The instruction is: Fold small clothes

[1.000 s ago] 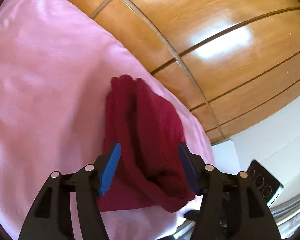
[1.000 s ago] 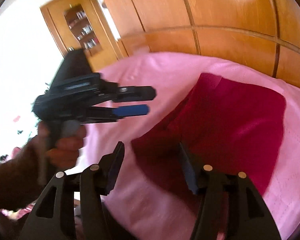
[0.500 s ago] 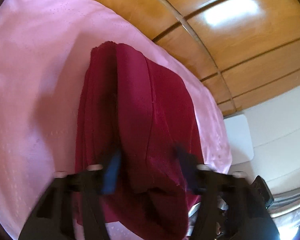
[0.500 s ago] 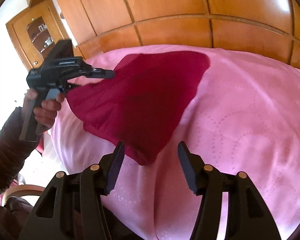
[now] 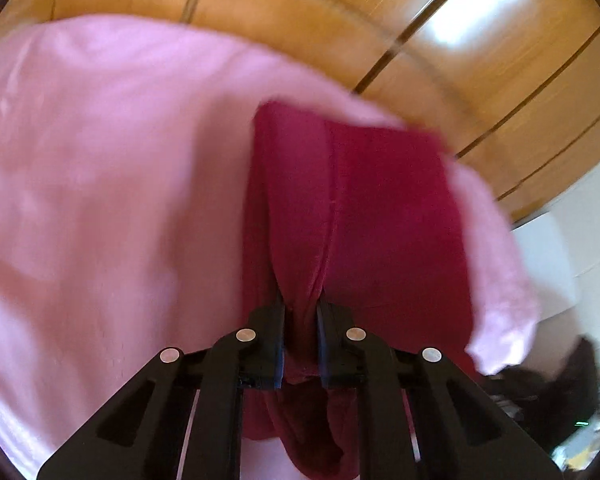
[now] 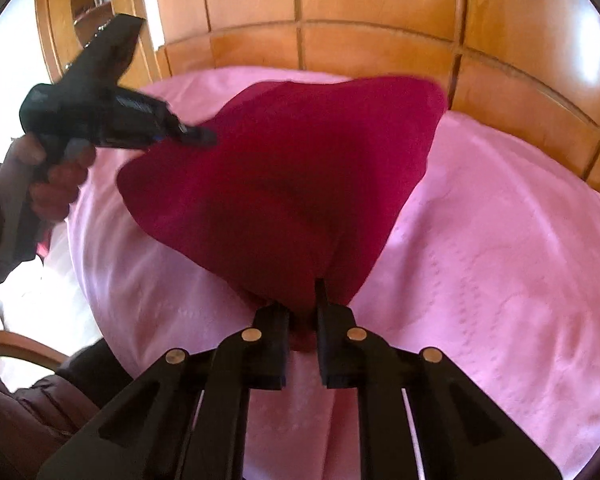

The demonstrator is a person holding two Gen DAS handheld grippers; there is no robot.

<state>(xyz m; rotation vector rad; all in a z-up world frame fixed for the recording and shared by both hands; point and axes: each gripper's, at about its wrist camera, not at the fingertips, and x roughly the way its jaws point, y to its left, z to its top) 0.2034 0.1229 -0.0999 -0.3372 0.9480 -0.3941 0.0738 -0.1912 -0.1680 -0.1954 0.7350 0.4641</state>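
Cloth, dark red, hangs lifted over the pink bed near the headboard edge. Left tongs and right tongs each pinch a near corner, the garment's length running away from both.

The garment is a plain deep crimson, darker in its folds. It lies against a pale pink bedspread stitched with faint scalloped rows of dots. The left tool is matte black with blue pads on its fingers and small silver rivets; the right tool is the same black with silver rivets. Behind the bed stands a glossy honey-orange wooden headboard, panelled with darker seams and bright white glare patches.
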